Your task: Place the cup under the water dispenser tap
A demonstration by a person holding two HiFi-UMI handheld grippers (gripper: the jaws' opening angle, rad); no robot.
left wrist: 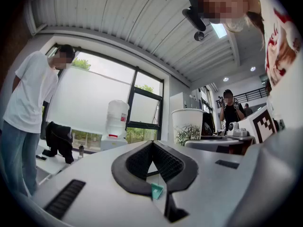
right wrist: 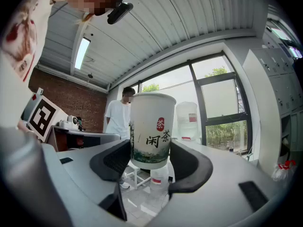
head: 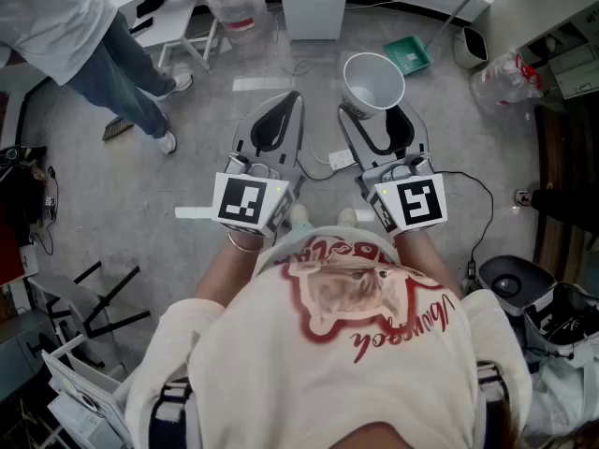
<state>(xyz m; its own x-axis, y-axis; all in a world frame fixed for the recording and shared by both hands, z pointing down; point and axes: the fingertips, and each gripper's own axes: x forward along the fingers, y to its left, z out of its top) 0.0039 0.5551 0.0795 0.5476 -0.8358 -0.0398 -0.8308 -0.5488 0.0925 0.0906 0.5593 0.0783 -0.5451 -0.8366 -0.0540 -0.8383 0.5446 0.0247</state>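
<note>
Floor [head: 122,204] of bare grey concrete lies between the person wearing the rig and the water dispenser [right wrist: 189,123], which stands against the window with a jug on top, well apart from both hands. In the right gripper view it shows just to the right behind the cup, so I judge the move ahead to be a straight carry forward with a slight drift that way. I cannot make out the tap from here. The right gripper [head: 376,112] is held level, its jaws spread wide and pressed on either side of the lower body of the paper cup [right wrist: 150,126]. The cup stands upright, rim up and empty, its long axis vertical, which is how it needs to reach the tap. The left gripper [head: 293,99] rides level beside it, jaws together on nothing, and has no part to play yet. The right hand is therefore the one that counts, since it already carries the cup.
</note>
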